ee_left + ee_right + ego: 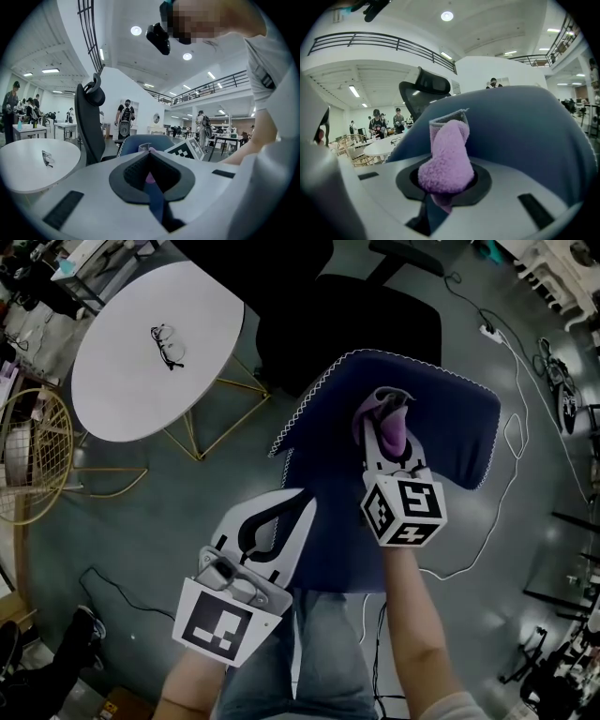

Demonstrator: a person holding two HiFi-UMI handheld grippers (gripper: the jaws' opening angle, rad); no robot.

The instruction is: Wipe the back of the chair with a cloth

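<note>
The dark blue chair back with a white stitched edge sits in the middle of the head view. A purple fluffy cloth is pinched in my right gripper, which hovers over the blue fabric near its top edge. In the right gripper view the cloth bulges out of the jaws against the blue back. My left gripper is lower left, beside the chair's left edge, with its jaws together and nothing in them. From the left gripper view the blue back lies just ahead.
A black office chair stands right behind the blue one. A white round table on gold legs carries a pair of glasses. A wicker chair is at the left, and white cables trail over the floor.
</note>
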